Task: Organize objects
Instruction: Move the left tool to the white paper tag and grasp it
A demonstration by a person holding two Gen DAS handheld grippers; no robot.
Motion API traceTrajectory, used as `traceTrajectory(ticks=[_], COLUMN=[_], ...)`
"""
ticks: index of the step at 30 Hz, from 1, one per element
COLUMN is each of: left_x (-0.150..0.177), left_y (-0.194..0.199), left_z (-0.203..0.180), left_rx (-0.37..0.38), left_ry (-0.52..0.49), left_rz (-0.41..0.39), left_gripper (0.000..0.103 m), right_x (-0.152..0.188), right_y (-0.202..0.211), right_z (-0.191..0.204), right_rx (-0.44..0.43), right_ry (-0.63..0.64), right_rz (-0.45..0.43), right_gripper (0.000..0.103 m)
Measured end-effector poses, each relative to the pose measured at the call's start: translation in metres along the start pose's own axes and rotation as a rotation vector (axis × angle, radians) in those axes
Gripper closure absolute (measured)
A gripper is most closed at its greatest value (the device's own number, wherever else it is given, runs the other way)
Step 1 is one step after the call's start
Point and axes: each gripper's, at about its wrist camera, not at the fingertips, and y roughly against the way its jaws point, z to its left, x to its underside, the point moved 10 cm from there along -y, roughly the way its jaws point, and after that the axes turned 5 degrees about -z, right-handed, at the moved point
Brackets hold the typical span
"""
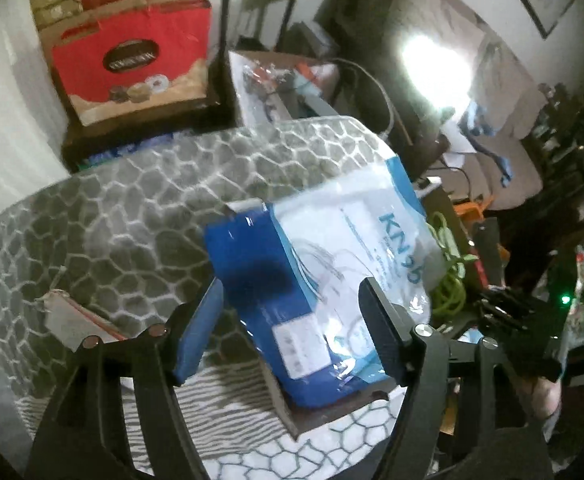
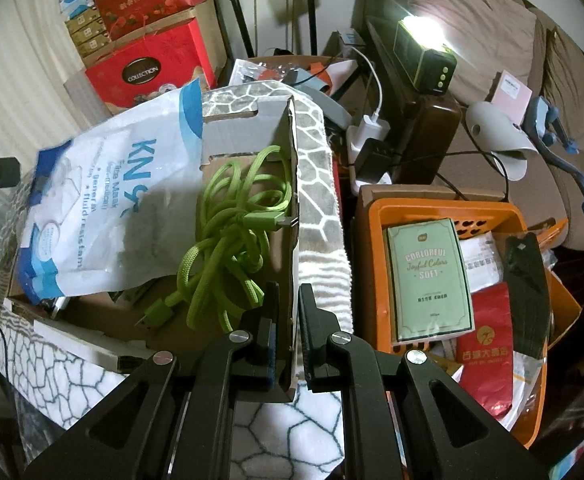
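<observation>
A blue and white KN95 mask bag [image 1: 324, 264] lies over a shallow cardboard box [image 2: 251, 128] on a table with a grey stone-pattern cloth [image 1: 131, 208]. My left gripper [image 1: 292, 328] is open just above the bag's near end, one finger on each side. The bag also shows in the right wrist view [image 2: 107, 208], beside a coiled green cable [image 2: 231, 232] inside the box. My right gripper [image 2: 287, 328] is shut on the box's right wall [image 2: 289, 240], one finger inside and one outside.
An orange basket [image 2: 444, 208] with a green booklet [image 2: 428, 276], a red packet [image 2: 488, 356] and papers stands right of the table. Red gift boxes [image 1: 131, 68] are stacked behind. A lamp [image 2: 428, 56], chargers and a sofa [image 2: 492, 32] are at the back right.
</observation>
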Motion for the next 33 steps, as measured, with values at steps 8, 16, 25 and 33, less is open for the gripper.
traceTrajectory(ticks=[8, 16, 25, 33], left_x=[0.005, 0.041, 0.08, 0.091], left_y=[0.024, 0.019, -0.003, -0.03], left_z=[0.045, 0.118, 0.16, 0.186], left_rx=[-0.058, -0.167, -0.192, -0.208], left_ry=[0.08, 0.19, 0.324, 0.495], left_rz=[-0.063, -0.01, 0.054, 0.076], left_gripper=[0.029, 0.026, 0.025, 0.025], right_x=[0.0, 0.0, 0.0, -0.001], right_y=[0.001, 0.001, 0.001, 0.002], right_z=[0.0, 0.0, 0.0, 0.002], right_rx=[0.005, 0.005, 0.004, 0.005], right_ry=[0.001, -0.001, -0.001, -0.001], right_rz=[0.001, 0.001, 0.0, 0.0], right_gripper=[0.093, 0.093, 0.093, 0.093])
